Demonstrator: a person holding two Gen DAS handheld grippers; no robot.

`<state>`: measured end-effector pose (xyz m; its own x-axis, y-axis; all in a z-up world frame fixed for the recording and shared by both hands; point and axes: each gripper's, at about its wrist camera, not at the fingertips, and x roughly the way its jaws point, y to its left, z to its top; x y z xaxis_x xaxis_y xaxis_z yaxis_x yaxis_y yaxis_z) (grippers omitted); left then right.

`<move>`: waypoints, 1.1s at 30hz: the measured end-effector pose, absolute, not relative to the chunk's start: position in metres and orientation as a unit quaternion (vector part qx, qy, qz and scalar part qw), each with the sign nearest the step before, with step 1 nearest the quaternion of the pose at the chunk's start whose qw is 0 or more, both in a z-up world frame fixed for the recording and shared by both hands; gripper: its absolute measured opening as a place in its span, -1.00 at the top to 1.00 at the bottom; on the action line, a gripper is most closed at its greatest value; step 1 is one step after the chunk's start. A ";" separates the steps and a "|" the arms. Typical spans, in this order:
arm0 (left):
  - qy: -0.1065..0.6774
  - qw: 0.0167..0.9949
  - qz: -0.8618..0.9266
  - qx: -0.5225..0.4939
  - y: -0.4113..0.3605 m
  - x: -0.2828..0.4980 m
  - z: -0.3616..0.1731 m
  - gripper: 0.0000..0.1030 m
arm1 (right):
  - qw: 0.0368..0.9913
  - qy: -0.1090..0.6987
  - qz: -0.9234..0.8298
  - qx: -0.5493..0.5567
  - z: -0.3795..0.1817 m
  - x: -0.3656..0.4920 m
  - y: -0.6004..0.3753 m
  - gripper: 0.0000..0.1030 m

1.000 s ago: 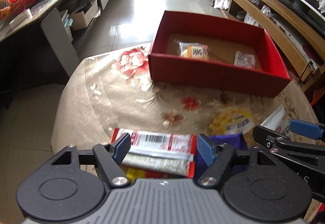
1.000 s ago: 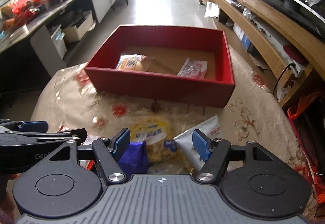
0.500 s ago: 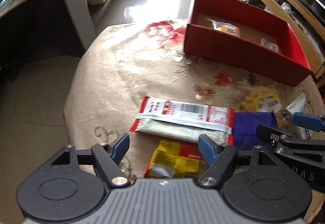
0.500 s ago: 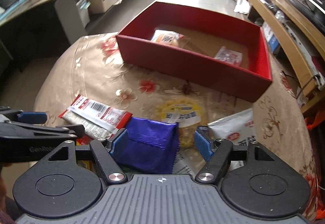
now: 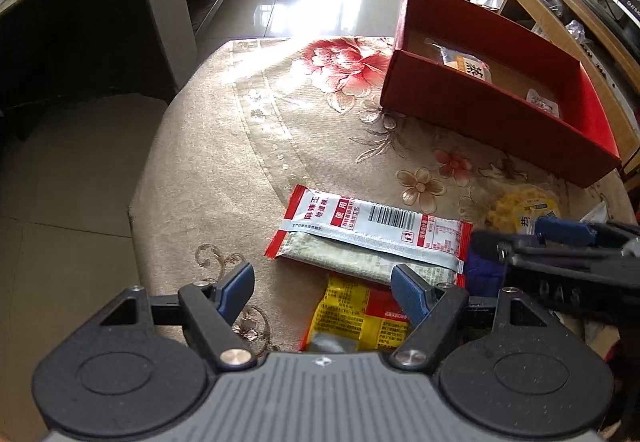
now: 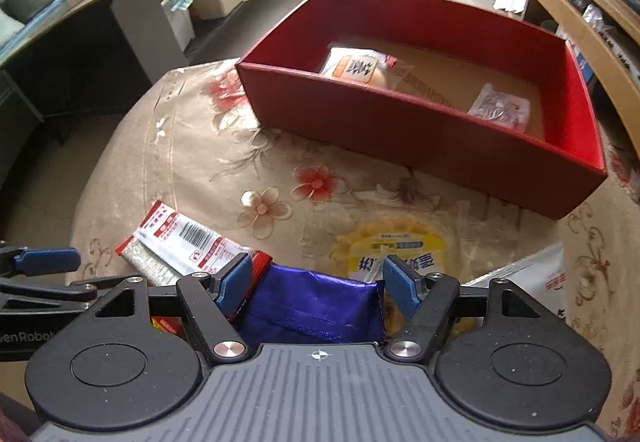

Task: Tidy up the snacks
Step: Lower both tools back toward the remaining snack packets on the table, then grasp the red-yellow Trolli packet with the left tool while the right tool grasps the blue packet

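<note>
A red box (image 5: 496,129) (image 6: 400,121) stands at the far side of the floral table and holds two snack packets (image 6: 354,67) (image 6: 500,107). My left gripper (image 5: 322,290) is open above a yellow-red packet (image 5: 356,316), just short of a long red-white packet (image 5: 372,230). My right gripper (image 6: 318,282) is open with a blue foil bag (image 6: 316,306) between its fingers, apart from the pads. A yellow round pack (image 6: 394,248) and a silver-white bag (image 6: 540,282) lie ahead of it. The right gripper also shows in the left wrist view (image 5: 556,238).
The round table with the floral cloth (image 5: 260,129) drops off to the floor at the left. A dark desk (image 5: 100,1) stands at the left, wooden shelves (image 6: 580,1) at the right.
Both grippers have pulled back and tilted down. The yellow-red packet has come into the left view, and the blue bag now sits between the right fingers.
</note>
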<state>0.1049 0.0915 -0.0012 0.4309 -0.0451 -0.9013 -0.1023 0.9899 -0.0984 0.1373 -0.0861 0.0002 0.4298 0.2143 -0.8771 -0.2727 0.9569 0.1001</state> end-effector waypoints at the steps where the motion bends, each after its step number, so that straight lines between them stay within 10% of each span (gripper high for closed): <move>1: 0.534 0.842 0.019 -0.072 0.093 0.105 -0.001 -0.41 | 0.841 0.520 0.149 -0.030 0.000 0.136 -0.086 -0.56; 33: 0.563 0.804 0.048 -0.184 0.088 0.132 -0.026 -0.55 | 0.817 0.512 0.192 -0.181 -0.014 0.079 -0.030 -0.26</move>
